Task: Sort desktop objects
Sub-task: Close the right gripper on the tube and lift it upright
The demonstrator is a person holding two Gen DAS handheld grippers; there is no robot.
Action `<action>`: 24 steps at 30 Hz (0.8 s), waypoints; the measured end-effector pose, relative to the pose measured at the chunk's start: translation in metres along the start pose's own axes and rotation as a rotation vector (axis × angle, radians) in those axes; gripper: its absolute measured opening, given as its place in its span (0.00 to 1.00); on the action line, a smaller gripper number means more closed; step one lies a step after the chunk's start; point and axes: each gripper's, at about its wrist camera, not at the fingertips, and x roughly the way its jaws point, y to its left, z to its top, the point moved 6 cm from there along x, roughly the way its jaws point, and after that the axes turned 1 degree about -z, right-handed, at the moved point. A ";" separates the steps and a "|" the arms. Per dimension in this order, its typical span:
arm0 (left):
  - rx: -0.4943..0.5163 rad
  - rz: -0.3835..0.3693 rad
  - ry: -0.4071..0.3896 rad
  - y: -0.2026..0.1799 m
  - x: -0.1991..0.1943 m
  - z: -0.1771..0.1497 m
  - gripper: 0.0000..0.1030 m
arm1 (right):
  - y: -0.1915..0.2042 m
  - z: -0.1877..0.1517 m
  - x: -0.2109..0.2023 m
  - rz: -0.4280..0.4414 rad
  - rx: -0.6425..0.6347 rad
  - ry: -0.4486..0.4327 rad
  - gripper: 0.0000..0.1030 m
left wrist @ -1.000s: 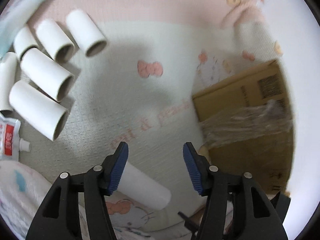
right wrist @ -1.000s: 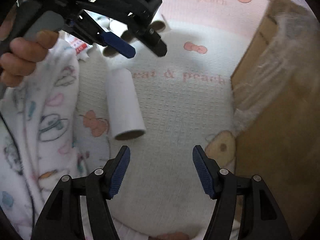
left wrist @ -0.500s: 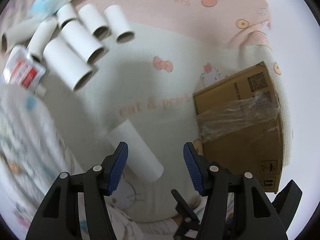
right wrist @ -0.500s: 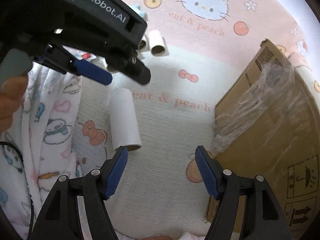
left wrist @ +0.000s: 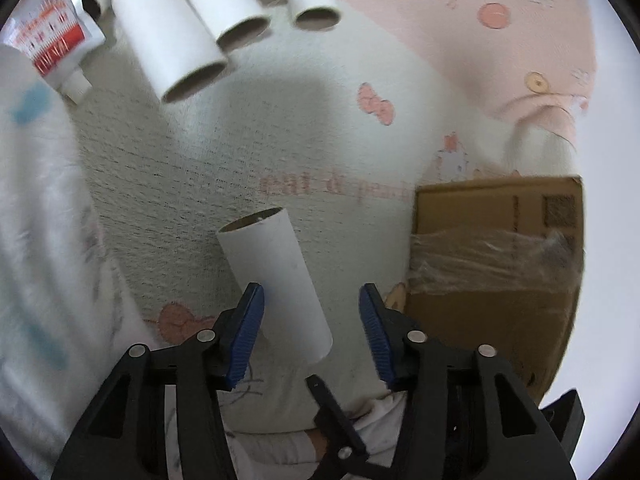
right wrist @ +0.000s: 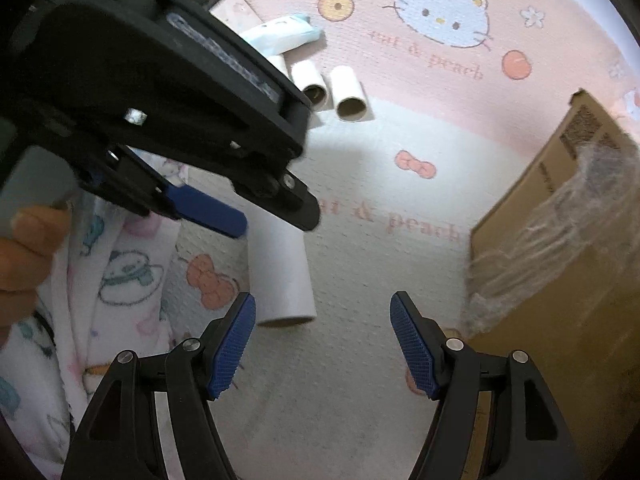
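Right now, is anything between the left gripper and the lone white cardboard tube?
Nothing visible. The lone white cardboard tube lies between the closing jaws of the left gripper, its left pad beside the tube.

Between the blue pads of the black left hand-held gripper (left wrist: 311, 322) lies a white paper tube (left wrist: 276, 280) with a brown inside. Beneath it the blanket (right wrist: 400, 240) is cream and pink with cartoon cats, bows and peaches. Right of it stands a brown cardboard box (left wrist: 496, 240); ahead on the left lies a red-and-white tube (left wrist: 52, 40).
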 end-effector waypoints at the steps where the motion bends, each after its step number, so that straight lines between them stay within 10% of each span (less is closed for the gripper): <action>1: -0.004 -0.026 -0.009 -0.003 0.000 0.004 0.49 | -0.002 0.001 0.005 0.013 0.006 0.002 0.66; 5: 0.008 0.031 -0.001 0.001 0.008 0.015 0.48 | 0.000 0.006 0.015 0.067 0.023 0.016 0.66; 13: -0.014 -0.054 0.011 0.002 0.022 0.020 0.38 | -0.020 0.009 0.044 0.137 0.193 0.103 0.42; 24: -0.084 -0.201 0.013 0.005 0.043 0.028 0.44 | -0.019 0.009 0.058 0.094 0.175 0.129 0.42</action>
